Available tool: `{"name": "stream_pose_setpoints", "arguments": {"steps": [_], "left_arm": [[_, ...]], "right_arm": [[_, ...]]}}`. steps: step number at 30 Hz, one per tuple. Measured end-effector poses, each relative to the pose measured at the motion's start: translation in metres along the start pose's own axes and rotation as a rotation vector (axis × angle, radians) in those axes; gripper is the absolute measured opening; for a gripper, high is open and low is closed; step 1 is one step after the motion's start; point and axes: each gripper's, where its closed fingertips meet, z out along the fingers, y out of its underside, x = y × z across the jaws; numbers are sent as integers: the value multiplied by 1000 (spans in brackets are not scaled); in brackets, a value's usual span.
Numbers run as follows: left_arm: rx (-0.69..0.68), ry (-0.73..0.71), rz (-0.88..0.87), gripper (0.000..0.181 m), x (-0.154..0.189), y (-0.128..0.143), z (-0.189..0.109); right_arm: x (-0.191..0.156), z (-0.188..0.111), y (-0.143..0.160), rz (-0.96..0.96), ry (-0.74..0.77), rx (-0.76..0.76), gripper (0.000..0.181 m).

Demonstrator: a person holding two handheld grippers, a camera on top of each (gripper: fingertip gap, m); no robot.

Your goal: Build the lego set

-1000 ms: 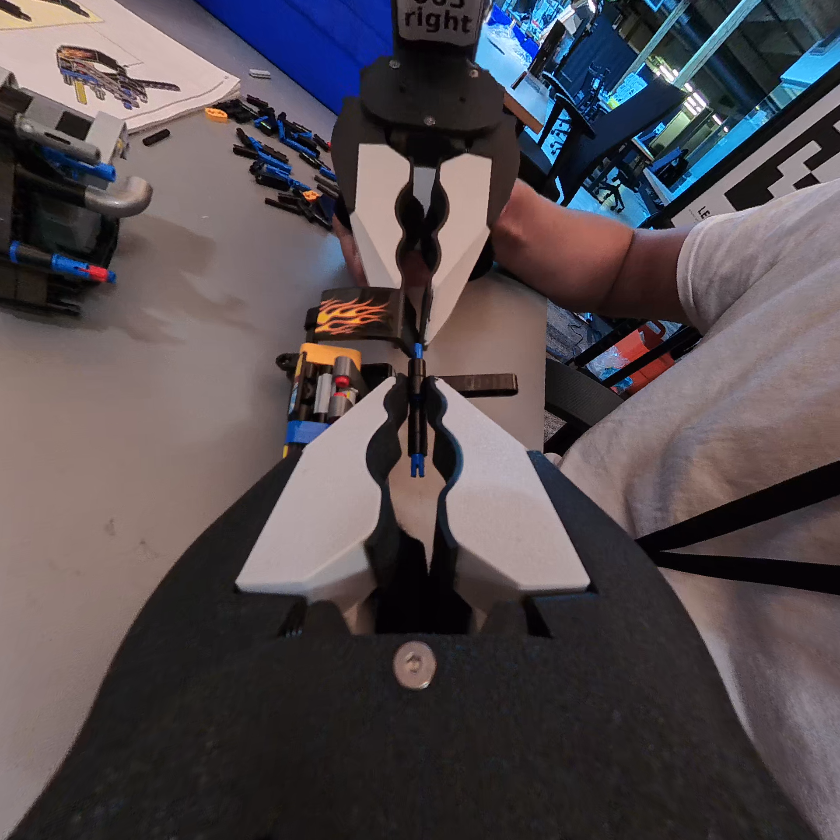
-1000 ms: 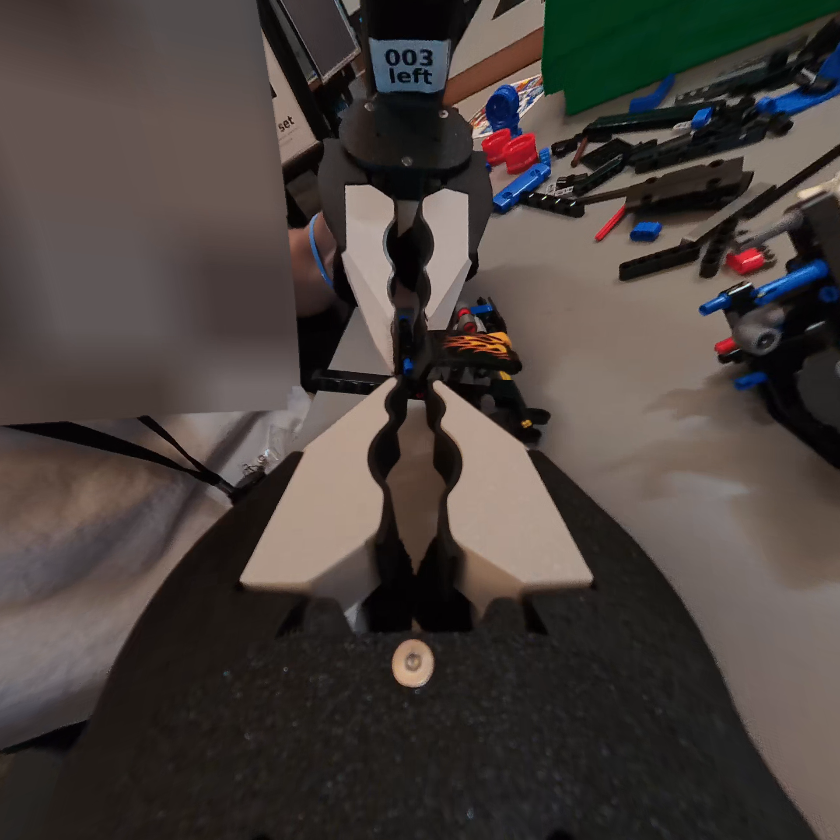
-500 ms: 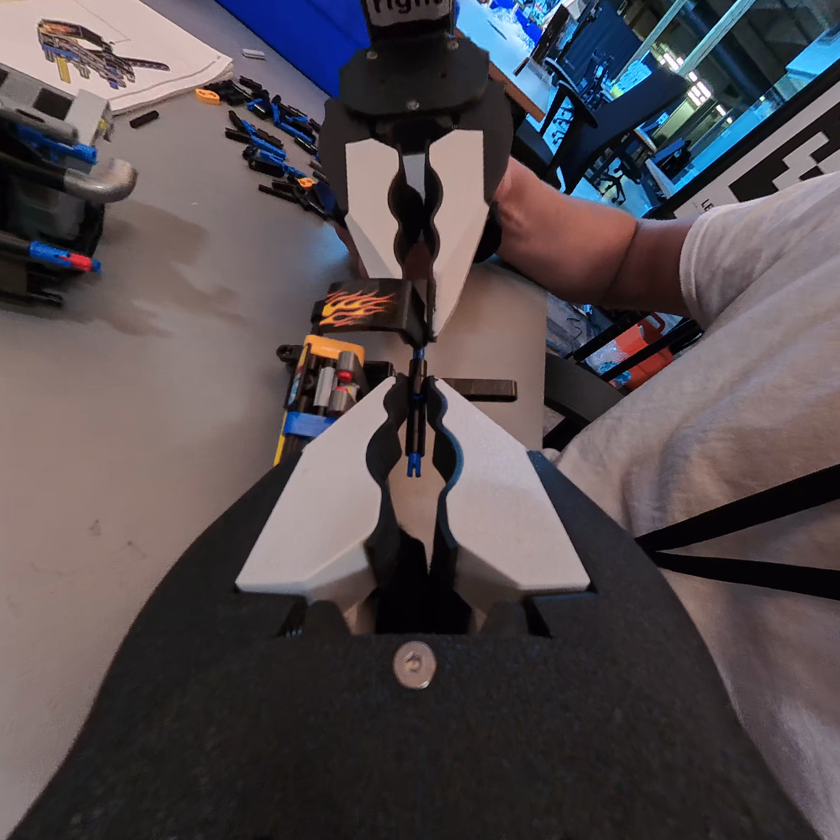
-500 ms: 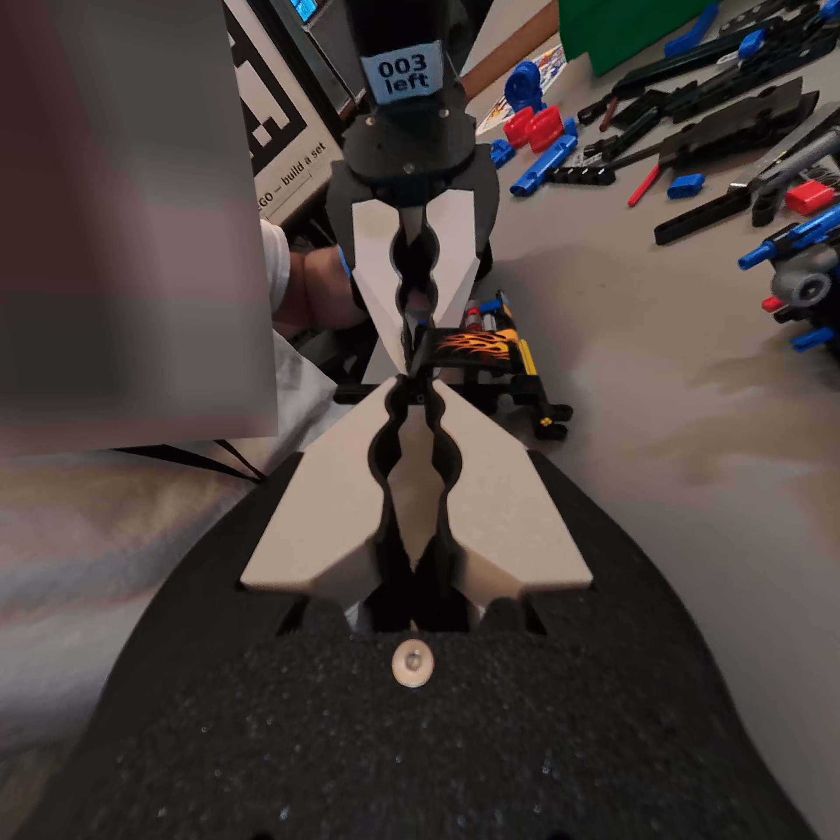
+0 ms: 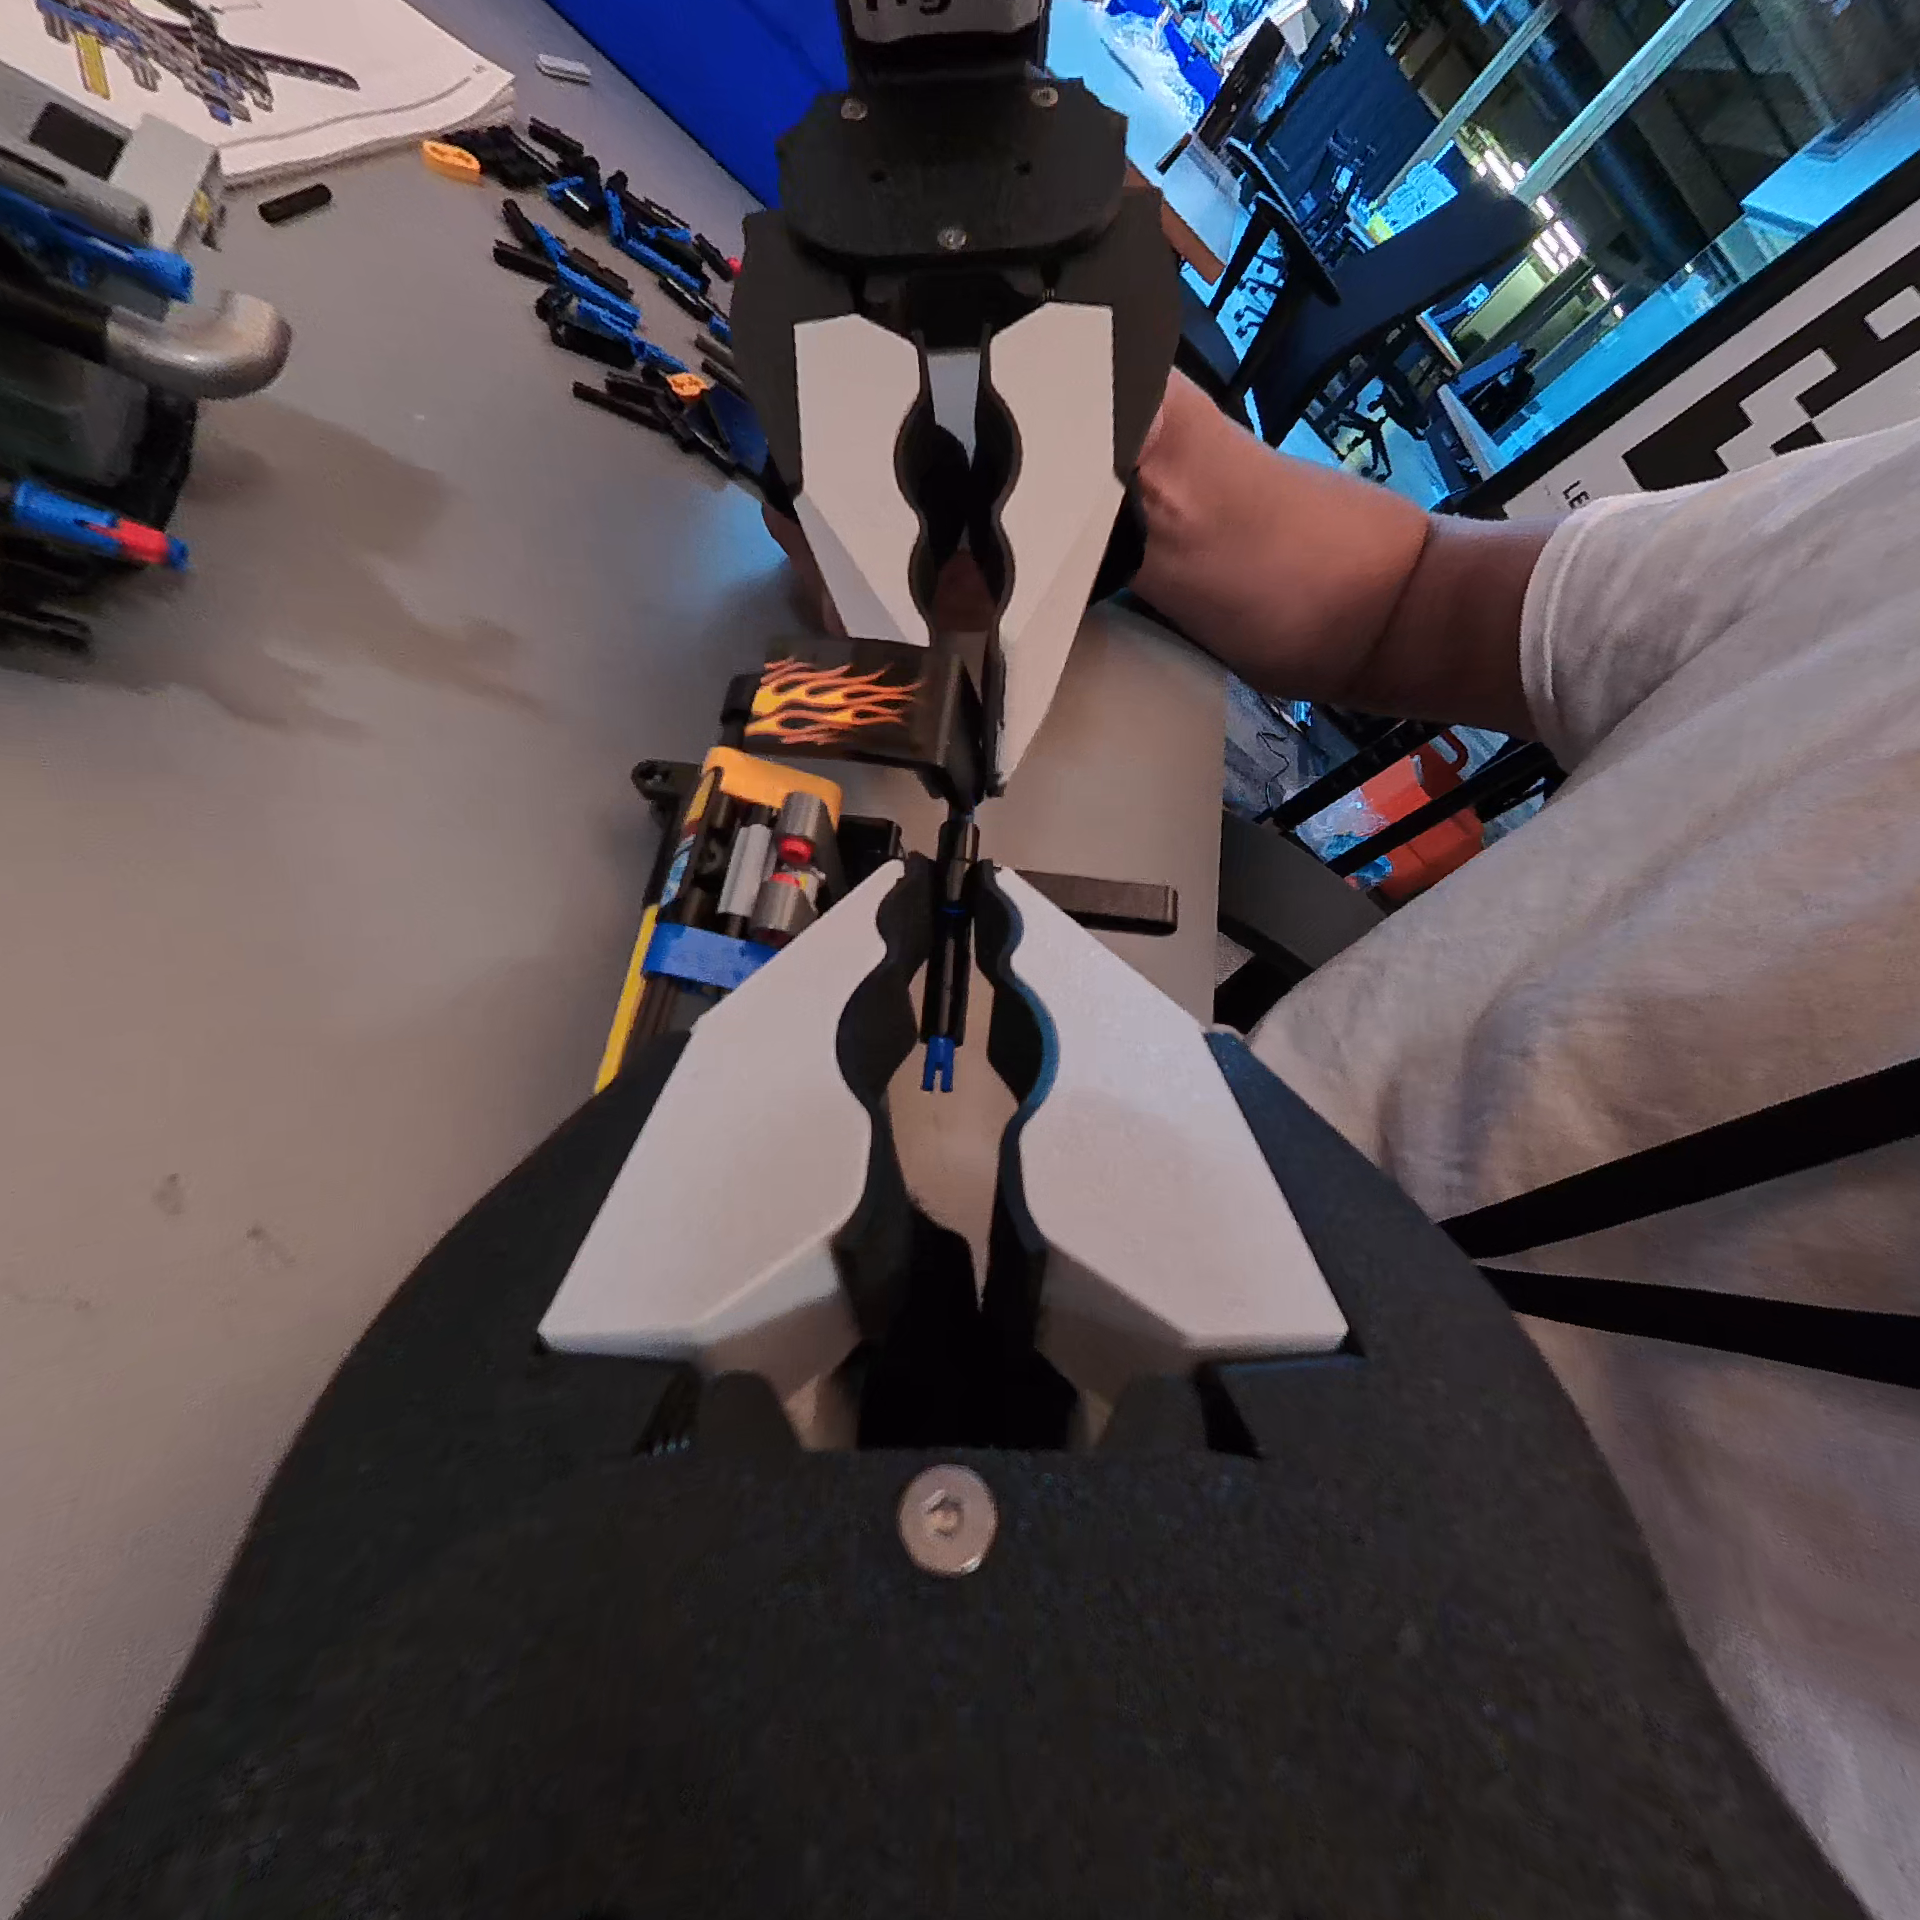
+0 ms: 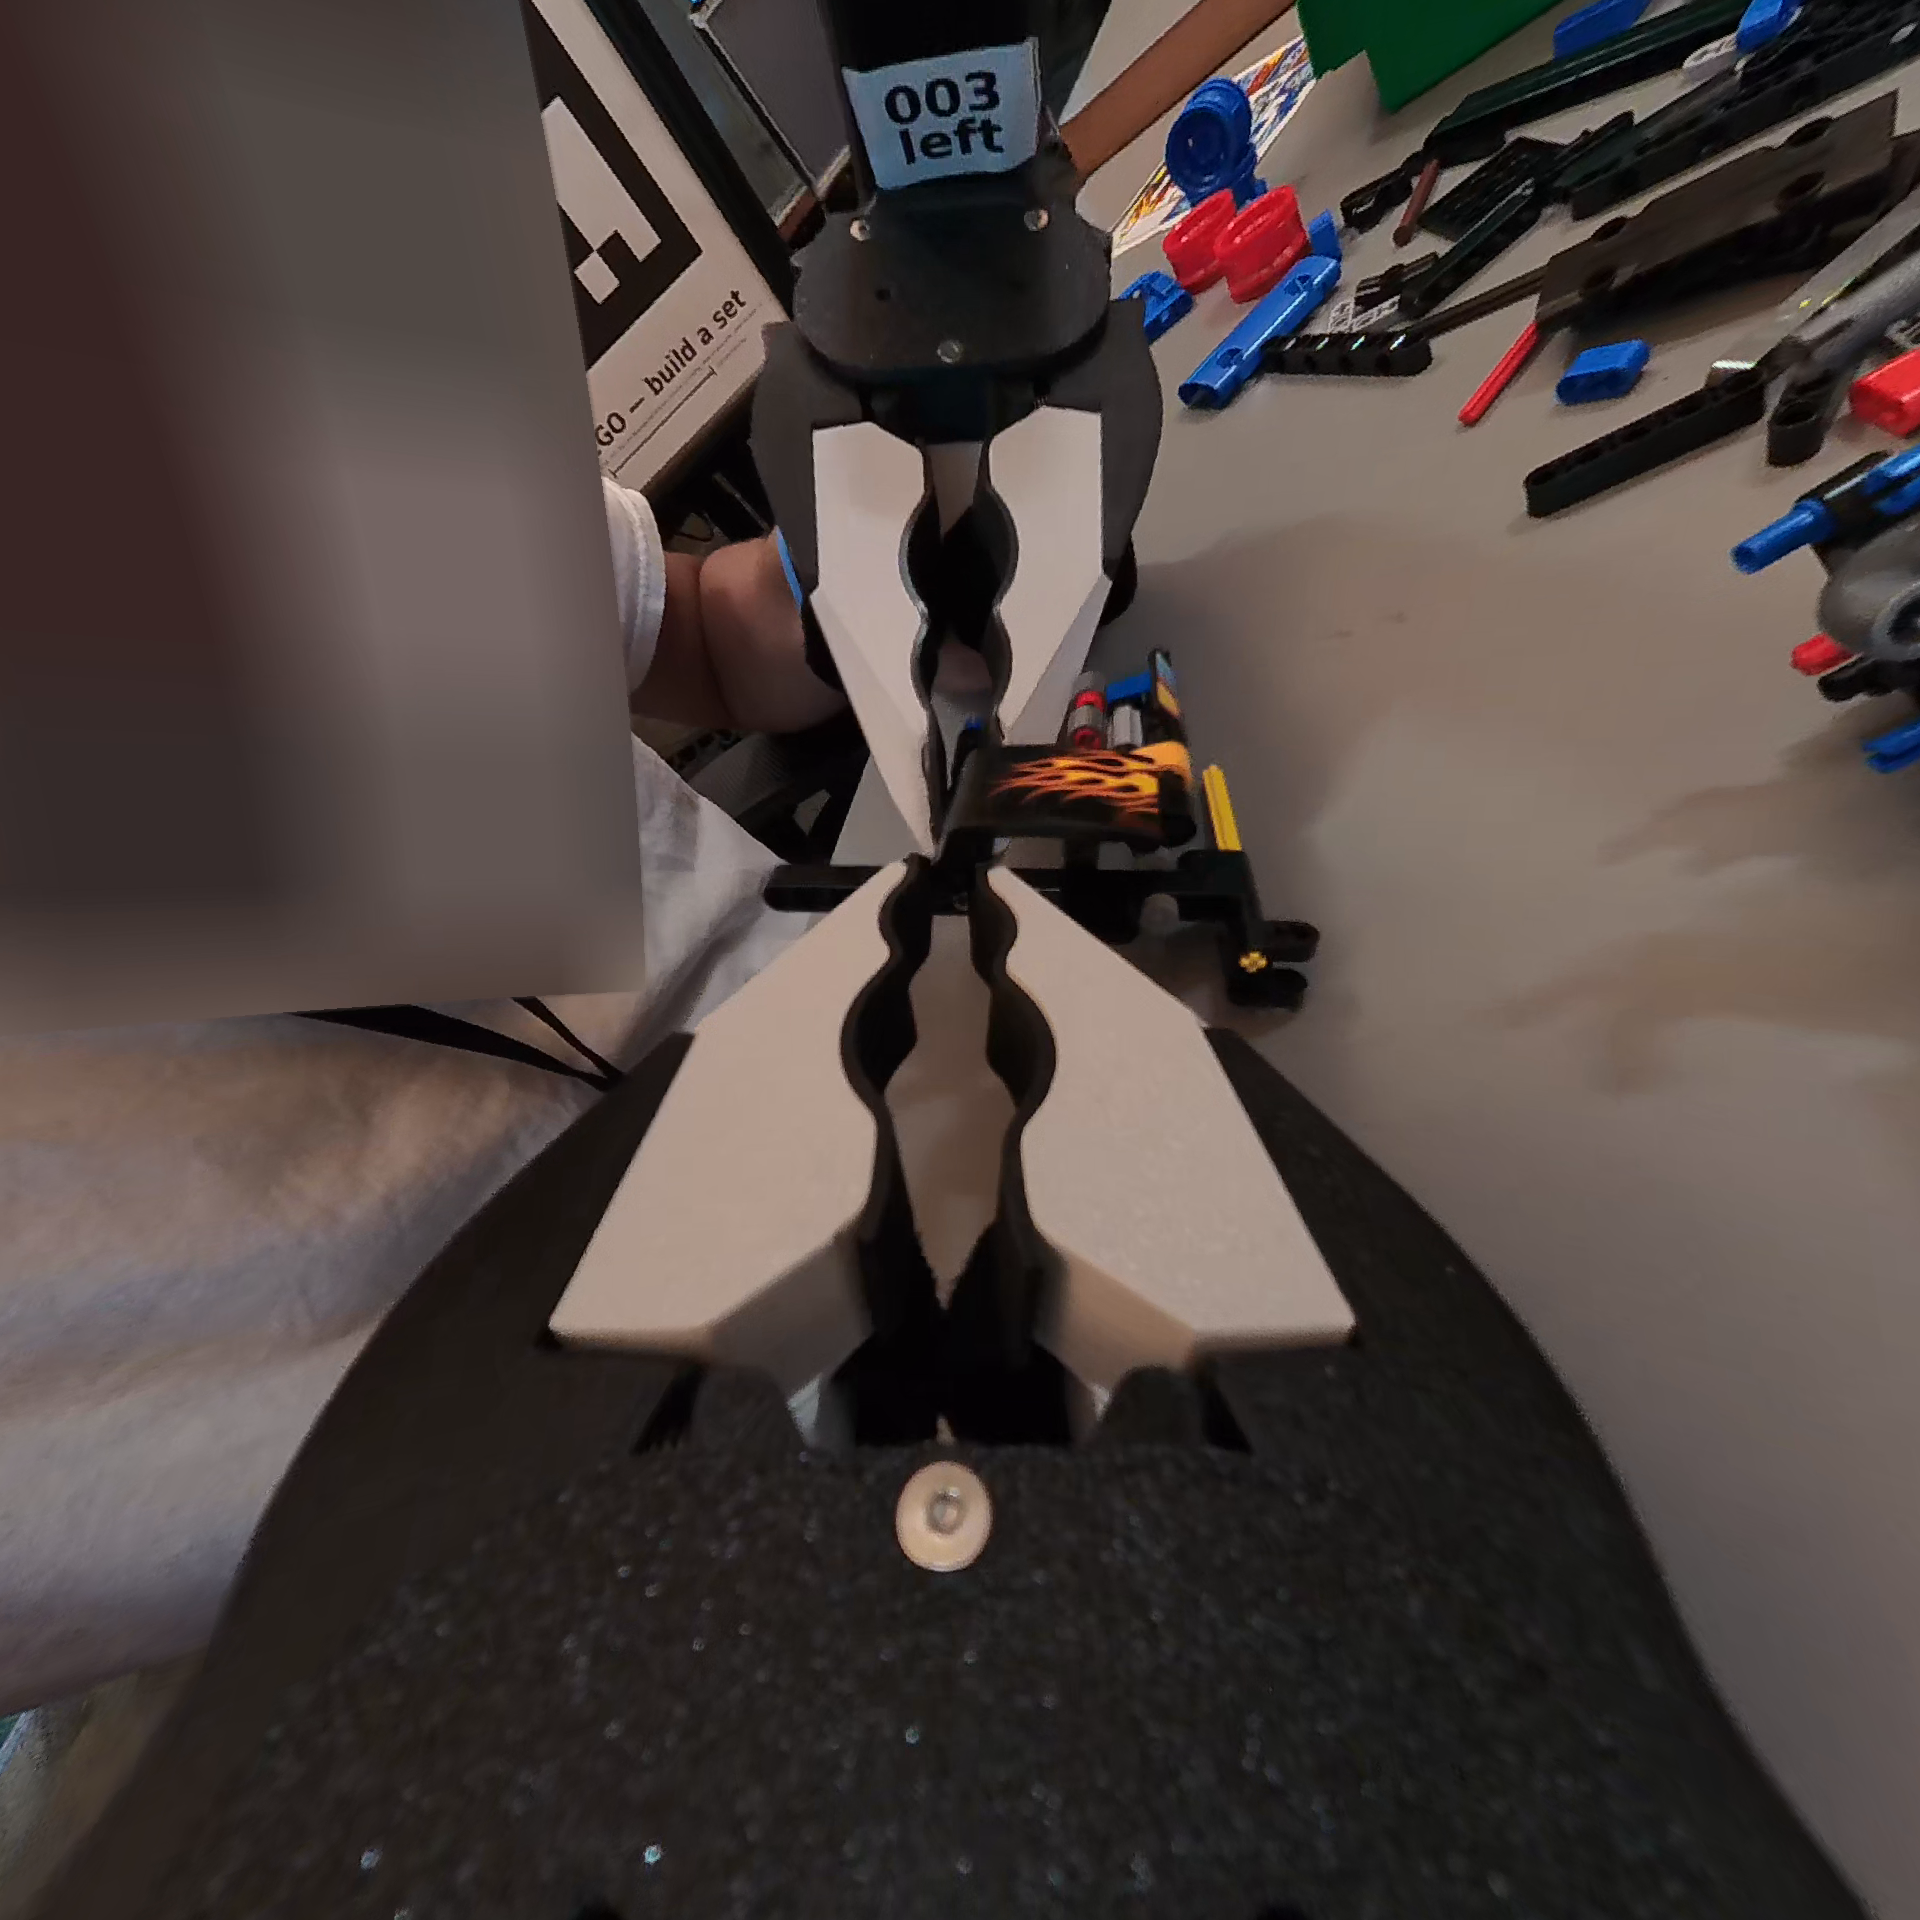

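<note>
A slim black beam (image 5: 948, 966) tipped with a blue pin (image 5: 937, 1065) is pinched between the closed fingers of the left claw (image 5: 948, 883), seen at the centre of the left wrist view. Facing it from twelve o'clock, the right claw (image 5: 971, 769) is closed on the edge of a black flame-printed panel (image 5: 847, 701), which in the right wrist view (image 6: 1081, 784) lies just past that claw's tips, towards one o'clock. Below both, a small black, yellow and blue sub-assembly (image 5: 738, 883) rests on the grey tabletop (image 5: 312, 935) near its edge; whether the panel is already joined to it cannot be told. Loose black and blue parts (image 5: 613, 281) are scattered at eleven o'clock, and a larger grey build (image 5: 94, 343) stands at ten o'clock. The pieces are judged light, stiff and smooth plastic, likely to twist or slip in a pinch, and held together by friction fits only. The beam is best taken across its flat sides close to the mating end, and the panel by its bare edge rather than its curved printed face. Pressing should be straight along the pin, since a skewed push could pop earlier joints apart.
</note>
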Motion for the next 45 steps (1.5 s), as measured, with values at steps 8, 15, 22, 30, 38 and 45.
{"name": "stream_pose_setpoints", "arguments": {"steps": [8,15,22,30,38,45], "left_arm": [[-3,-7,27,5,2,0,1],[-6,-10,55,5,4,0,4],[9,-62,98,6,2,-2,4],[-43,-189,199,6,-5,5,9],[80,-261,326,24,7,-9,-20],[-41,-419,480,64,-31,0,-25]], "right_arm": [[0,2,2,0,-7,-4,6],[-2,5,2,-9,-17,-12,6],[-1,4,0,-25,-5,11,6],[0,-1,-6,92,-26,49,21],[4,-7,4,69,2,-6,3],[10,-12,2,59,46,-4,4]]}}
